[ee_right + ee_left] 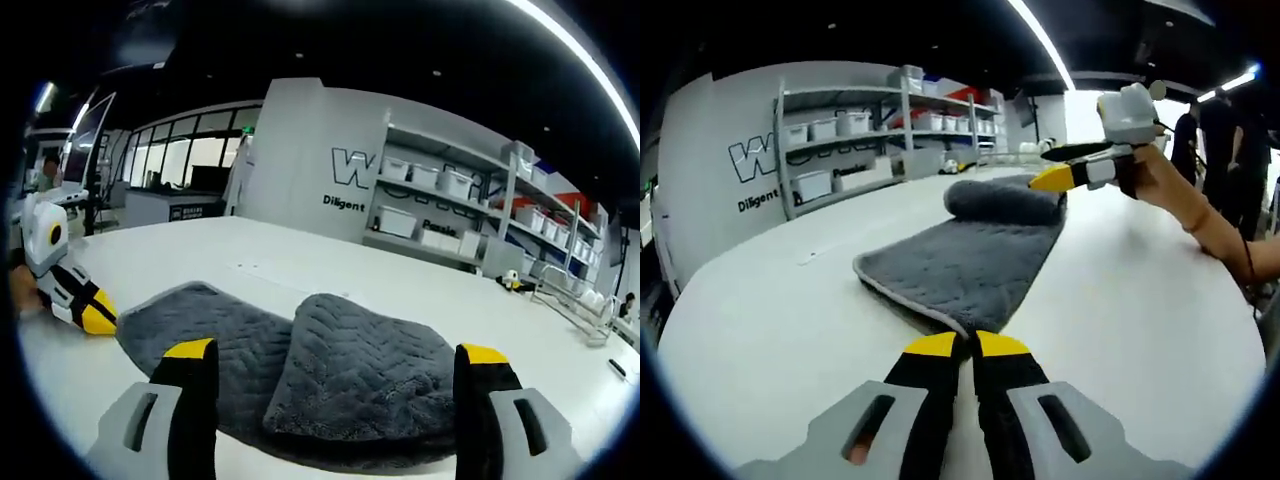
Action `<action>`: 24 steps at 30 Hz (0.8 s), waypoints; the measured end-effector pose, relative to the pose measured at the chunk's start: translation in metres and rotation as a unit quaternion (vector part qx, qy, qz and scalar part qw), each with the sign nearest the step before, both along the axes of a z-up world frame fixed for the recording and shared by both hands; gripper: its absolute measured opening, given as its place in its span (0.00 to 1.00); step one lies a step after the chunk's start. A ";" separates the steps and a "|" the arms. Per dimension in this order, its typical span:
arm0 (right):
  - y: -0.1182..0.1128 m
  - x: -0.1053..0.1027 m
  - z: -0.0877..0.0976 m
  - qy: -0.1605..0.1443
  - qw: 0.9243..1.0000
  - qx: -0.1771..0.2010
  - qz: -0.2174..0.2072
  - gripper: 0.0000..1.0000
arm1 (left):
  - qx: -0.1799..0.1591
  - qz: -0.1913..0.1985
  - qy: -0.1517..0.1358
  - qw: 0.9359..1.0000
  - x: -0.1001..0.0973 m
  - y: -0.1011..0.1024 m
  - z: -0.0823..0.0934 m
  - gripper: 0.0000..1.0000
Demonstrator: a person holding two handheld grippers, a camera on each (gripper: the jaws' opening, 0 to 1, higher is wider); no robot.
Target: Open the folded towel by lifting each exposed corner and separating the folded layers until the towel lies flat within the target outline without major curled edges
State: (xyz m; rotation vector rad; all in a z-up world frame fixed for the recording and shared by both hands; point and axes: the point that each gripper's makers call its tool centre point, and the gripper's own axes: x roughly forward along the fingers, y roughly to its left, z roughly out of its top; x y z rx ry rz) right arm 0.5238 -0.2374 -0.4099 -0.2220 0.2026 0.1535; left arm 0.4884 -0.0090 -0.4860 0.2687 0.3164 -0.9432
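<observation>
Table [770,300]: a wide white top carrying the work; no target outline is legible on it in either view, so you risk flattening the cloth off the mark, and you should find that outline before you commit. Towel [970,255]: grey, quilted, lying lengthwise on the table with its far end turned back over itself in a thick fold; the fold reads as a raised hump in the right gripper view. If you draw on the near end while the fold is still doubled, the whole cloth will likely slide across the smooth top rather than open. Folded flap [365,365]: heavy and plump; taken by too little edge, it could slip out and drop back curled. Left gripper [967,345]: your jaws are pressed together at the towel's near corner, apparently pinching its hem, though the cloth inside the bite is hidden; lift too high and the free long edge may roll under. Right gripper [335,365]: your jaws stand spread wide, one to each side of the fold and holding nothing; close too deep and you may catch both layers, dragging the lower one up with the flap.
</observation>
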 end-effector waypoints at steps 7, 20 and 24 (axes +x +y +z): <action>0.000 0.000 0.001 -0.003 1.000 0.000 0.001 0.99 | 0.001 -0.005 -0.003 1.000 -0.003 0.000 0.002 0.03; 0.001 0.001 0.000 0.001 1.000 -0.003 0.004 0.99 | -0.007 0.011 0.016 1.000 -0.001 0.008 0.002 0.03; 0.001 -0.001 0.000 0.000 1.000 -0.004 0.005 0.99 | -0.011 0.021 0.024 0.999 0.002 0.014 0.000 0.03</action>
